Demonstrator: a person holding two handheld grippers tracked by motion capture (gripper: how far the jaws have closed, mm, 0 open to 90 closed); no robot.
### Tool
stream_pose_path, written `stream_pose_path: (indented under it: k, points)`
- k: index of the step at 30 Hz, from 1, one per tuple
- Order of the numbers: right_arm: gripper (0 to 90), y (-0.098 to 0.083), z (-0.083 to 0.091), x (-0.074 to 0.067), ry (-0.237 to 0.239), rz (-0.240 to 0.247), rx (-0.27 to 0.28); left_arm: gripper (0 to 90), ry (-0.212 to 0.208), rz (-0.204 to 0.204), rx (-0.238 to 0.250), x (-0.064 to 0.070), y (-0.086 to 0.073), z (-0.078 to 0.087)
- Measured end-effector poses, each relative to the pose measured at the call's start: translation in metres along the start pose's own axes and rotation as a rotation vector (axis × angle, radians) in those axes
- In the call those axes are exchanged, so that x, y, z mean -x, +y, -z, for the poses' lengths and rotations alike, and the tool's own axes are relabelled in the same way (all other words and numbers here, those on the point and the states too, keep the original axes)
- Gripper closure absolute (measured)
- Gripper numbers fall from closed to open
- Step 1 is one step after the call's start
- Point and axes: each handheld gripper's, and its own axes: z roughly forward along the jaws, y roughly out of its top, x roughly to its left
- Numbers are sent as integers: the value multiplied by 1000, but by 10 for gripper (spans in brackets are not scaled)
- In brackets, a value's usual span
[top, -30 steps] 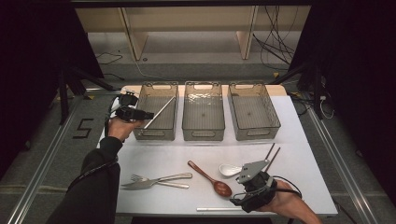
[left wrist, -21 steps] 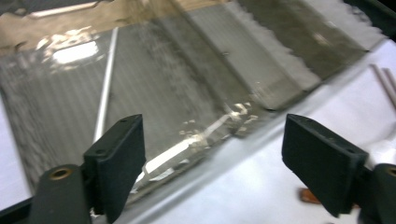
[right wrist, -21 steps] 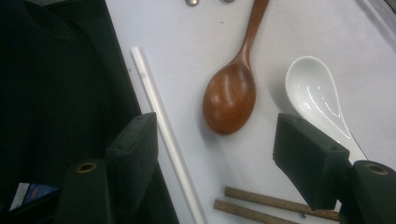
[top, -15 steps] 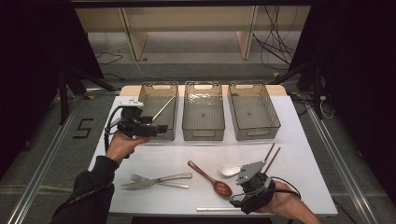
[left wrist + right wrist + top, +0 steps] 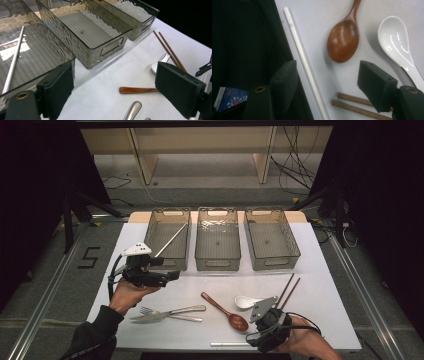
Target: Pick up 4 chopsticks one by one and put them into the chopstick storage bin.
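My left gripper [image 5: 172, 275] hovers in front of the left bin [image 5: 167, 265]; its jaws have just been opening and now stand open with nothing between them [image 5: 115, 82]. A white chopstick [image 5: 170, 241] [image 5: 13, 62] leans inside that bin. My right gripper [image 5: 257, 320] is low over the table's front edge, open and empty [image 5: 329, 80]. Under it lie a second white chopstick [image 5: 302, 57] [image 5: 230, 344], a wooden spoon [image 5: 343, 45] [image 5: 225, 312], a white ceramic spoon [image 5: 395, 40] [image 5: 247, 301] and two brown chopsticks [image 5: 354, 102] [image 5: 287, 290].
A middle bin [image 5: 217, 265] and a right bin [image 5: 272, 262] stand empty in a row at the back of the white table. A metal fork and knife [image 5: 170, 312] lie at the front left. Dark floor drops off past the table's front edge.
The left hand has drawn back from the left bin toward the table's front, leaving the white chopstick leaning in the bin, and its jaws have widened. The right hand has stayed put.
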Motion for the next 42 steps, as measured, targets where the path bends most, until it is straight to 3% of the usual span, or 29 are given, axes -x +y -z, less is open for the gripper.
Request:
stream_pose_path:
  k: [5, 8, 15, 20, 24, 28, 36, 42]
  points:
    - [346, -1, -3, 0, 6, -4, -29, 147, -19, 9, -8, 9, -12, -3]
    - [362, -1, -5, 1, 6, -6, -48, 147, -29, -16, -35, 15, -18, -7]
    - [423, -3, -7, -1, 15, 6, -89, 148, -28, -31, -15, 24, -25, -5]
    - [491, -2, -11, -3, 38, 15, -117, 147, -34, -47, -21, 30, -27, -4]
    - [563, -3, -16, -4, 34, 64, -141, 147, -29, -59, -16, 35, -27, -3]
    - [617, -2, -19, -7, 30, 54, -157, 147, -28, -68, -15, 37, -29, -1]
    - [695, 3, -27, -10, 37, 104, -213, 147, -28, -82, -5, 42, -30, 3]
    - [755, 3, -28, -11, 36, 108, -228, 147, -29, -89, -12, 44, -31, 3]
